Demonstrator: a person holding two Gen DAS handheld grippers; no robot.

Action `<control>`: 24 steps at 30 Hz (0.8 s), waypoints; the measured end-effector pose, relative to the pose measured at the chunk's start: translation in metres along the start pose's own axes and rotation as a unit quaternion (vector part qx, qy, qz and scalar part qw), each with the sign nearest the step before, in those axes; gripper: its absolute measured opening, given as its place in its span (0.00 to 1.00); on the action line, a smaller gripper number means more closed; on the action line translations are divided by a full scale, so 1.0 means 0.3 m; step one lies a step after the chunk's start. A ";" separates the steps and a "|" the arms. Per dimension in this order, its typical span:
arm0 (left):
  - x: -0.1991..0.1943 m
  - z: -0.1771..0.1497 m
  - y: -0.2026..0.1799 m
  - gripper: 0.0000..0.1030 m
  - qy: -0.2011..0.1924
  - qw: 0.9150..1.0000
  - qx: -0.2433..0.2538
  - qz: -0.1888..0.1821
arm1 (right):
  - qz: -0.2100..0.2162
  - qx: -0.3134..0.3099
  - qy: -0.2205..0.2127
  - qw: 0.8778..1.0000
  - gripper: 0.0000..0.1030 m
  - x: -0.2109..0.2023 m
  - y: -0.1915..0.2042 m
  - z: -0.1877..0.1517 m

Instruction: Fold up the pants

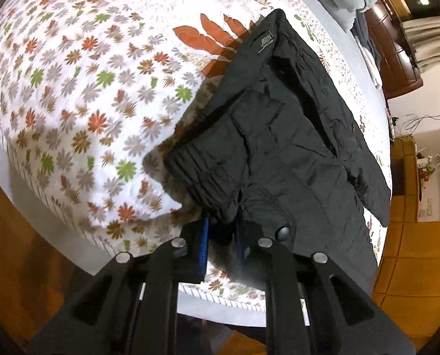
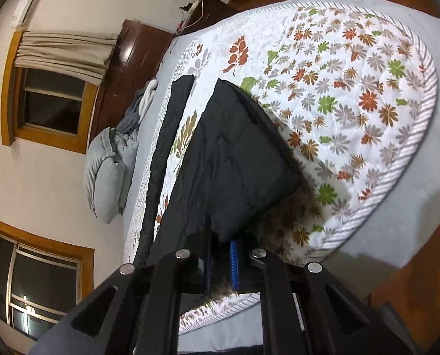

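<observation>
The black pants (image 1: 285,136) hang lifted above the flowered quilt (image 1: 72,88) on the bed. My left gripper (image 1: 222,230) is shut on the gathered waistband end of the pants, which drape away to the upper right. In the right wrist view my right gripper (image 2: 221,251) is shut on another edge of the black pants (image 2: 237,159), and the cloth slopes up and away over the quilt (image 2: 352,88). One pant leg (image 2: 166,136) lies stretched along the left side of the bed.
Grey pillows (image 2: 107,171) and crumpled grey and white cloth (image 2: 140,103) lie at the head of the bed. A dark wooden cabinet (image 2: 125,59), curtained windows (image 2: 54,88) and a wooden floor (image 1: 412,266) surround the bed.
</observation>
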State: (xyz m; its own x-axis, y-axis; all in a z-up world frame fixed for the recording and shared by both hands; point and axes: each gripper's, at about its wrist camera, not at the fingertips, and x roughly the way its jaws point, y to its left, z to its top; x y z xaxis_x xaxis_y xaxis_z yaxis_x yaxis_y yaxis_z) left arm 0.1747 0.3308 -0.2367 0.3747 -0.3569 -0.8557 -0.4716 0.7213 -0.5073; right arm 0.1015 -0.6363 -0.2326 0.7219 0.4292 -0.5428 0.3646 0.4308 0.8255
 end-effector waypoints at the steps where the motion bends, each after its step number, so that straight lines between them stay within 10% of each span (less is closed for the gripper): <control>1: 0.000 0.000 -0.006 0.12 -0.001 1.000 0.001 0.000 | -0.002 0.002 0.002 1.000 0.10 0.001 0.001 0.000; 13: 0.012 0.014 0.042 0.13 0.009 1.000 -0.017 0.002 | -0.044 0.000 0.031 0.999 0.12 0.086 -0.046 0.000; 16: 0.013 0.003 0.009 0.32 0.012 1.000 0.021 0.012 | -0.043 -0.001 0.049 0.998 0.22 0.089 -0.064 0.010; 18: -0.028 -0.010 -0.019 0.85 0.000 0.999 0.045 0.015 | -0.038 -0.004 0.059 0.997 0.42 0.068 -0.045 0.020; 21: -0.110 -0.011 -0.056 0.89 -0.030 0.996 0.085 0.029 | -0.093 -0.048 0.050 0.993 0.70 -0.016 0.017 0.057; 24: -0.189 0.056 -0.079 0.90 -0.051 0.994 0.096 0.009 | -0.148 -0.082 0.025 0.985 0.71 -0.115 0.073 0.119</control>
State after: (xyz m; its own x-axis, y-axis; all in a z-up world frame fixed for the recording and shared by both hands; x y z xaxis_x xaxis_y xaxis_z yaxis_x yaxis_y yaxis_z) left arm 0.1779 0.3438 -0.1743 0.4503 -0.2879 -0.8452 -0.3224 0.8303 -0.4546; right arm 0.1055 -0.6701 -0.1901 0.5668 0.3024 -0.7664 0.4522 0.6634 0.5962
